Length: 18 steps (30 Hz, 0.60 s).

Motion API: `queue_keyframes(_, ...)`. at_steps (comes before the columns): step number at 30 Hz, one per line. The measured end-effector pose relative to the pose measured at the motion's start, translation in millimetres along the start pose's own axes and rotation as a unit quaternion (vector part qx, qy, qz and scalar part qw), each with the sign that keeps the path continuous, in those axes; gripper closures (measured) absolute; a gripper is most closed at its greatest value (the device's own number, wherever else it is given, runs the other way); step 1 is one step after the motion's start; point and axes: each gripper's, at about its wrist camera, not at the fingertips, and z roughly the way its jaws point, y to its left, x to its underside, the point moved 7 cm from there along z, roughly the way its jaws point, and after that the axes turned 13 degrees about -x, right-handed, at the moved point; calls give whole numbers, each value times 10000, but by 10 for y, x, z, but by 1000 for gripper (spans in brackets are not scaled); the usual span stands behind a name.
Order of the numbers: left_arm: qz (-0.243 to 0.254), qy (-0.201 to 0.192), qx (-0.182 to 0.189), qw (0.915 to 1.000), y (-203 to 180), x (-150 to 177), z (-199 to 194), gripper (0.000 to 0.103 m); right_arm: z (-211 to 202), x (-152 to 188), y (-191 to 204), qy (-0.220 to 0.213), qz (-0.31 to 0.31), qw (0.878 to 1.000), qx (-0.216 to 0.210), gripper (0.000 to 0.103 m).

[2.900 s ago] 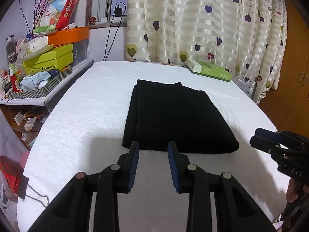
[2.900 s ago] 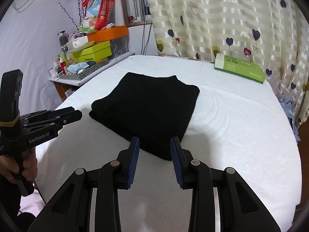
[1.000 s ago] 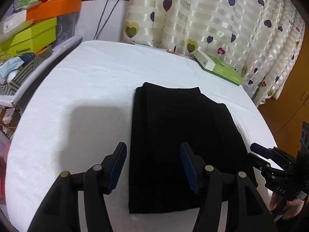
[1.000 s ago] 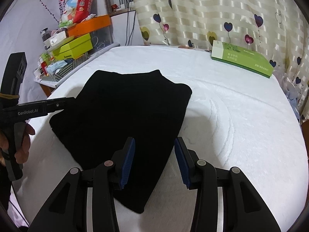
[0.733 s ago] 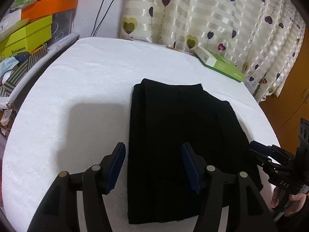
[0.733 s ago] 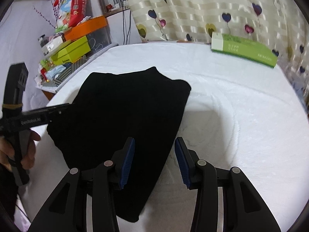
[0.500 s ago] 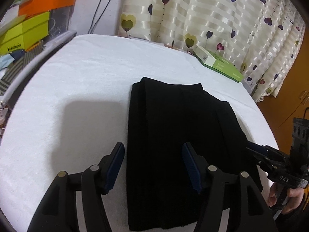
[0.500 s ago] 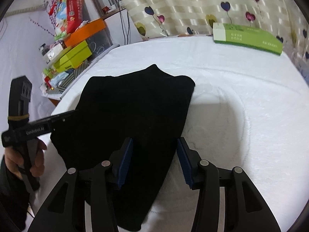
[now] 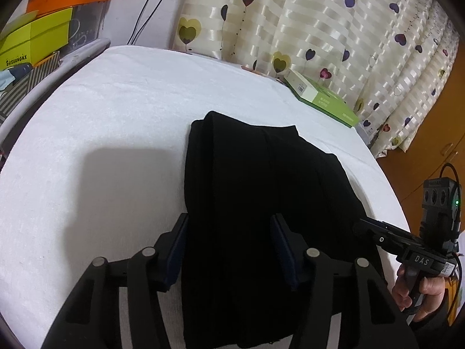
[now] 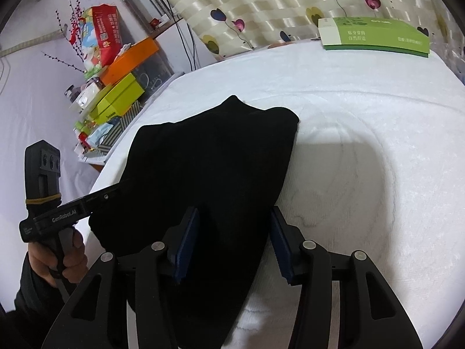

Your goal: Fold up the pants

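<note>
Black pants (image 9: 255, 192) lie folded in a flat rectangle on the white bed (image 9: 110, 133). My left gripper (image 9: 229, 250) hovers open over their near left part, the fingers straddling the left edge region. In the right wrist view the same pants (image 10: 215, 168) fill the middle, and my right gripper (image 10: 234, 242) stands open over their near right edge, empty. The left gripper's tip (image 10: 116, 190) reaches over the pants' left side there. The right gripper's tip (image 9: 375, 229) shows by the pants' right edge, held by a hand (image 9: 415, 288).
A green box (image 9: 322, 100) lies at the bed's far right, in front of a heart-patterned curtain (image 9: 305, 29). Stacked yellow-green and orange boxes (image 10: 122, 87) crowd a shelf left of the bed. The bed's near edge curves off on both sides.
Both grippers have moved forward and lower over the near end of the folded pants, and their jaws have opened wider. The pants have not moved.
</note>
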Motion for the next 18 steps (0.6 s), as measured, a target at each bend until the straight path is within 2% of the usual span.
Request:
queue_keyframes(2, -81, 3, -16, 10000, 2, -14, 11, 52, 33, -43, -17, -5, 7, 10000, 80, 62)
queue_keyframes(4, -23, -27, -53, 10000, -37, -17, 1, 59, 60, -64, -23, 14, 59, 10000, 49, 75)
queue_keyframes(7, 57, -78, -73, 9999, -82, -5, -53, 70, 60, -74, 10, -8, 64, 10000, 29, 83)
queue_keyframes(12, 194, -270, -173, 9993, -164, -26, -184, 79, -42, -112, 102, -200, 63, 9997, -98, 87)
queue_keyframes(18, 263, -543, -183, 9980, -209, -104, -400, 81, -179, -223, 336, -363, -234, 9988, -219, 88)
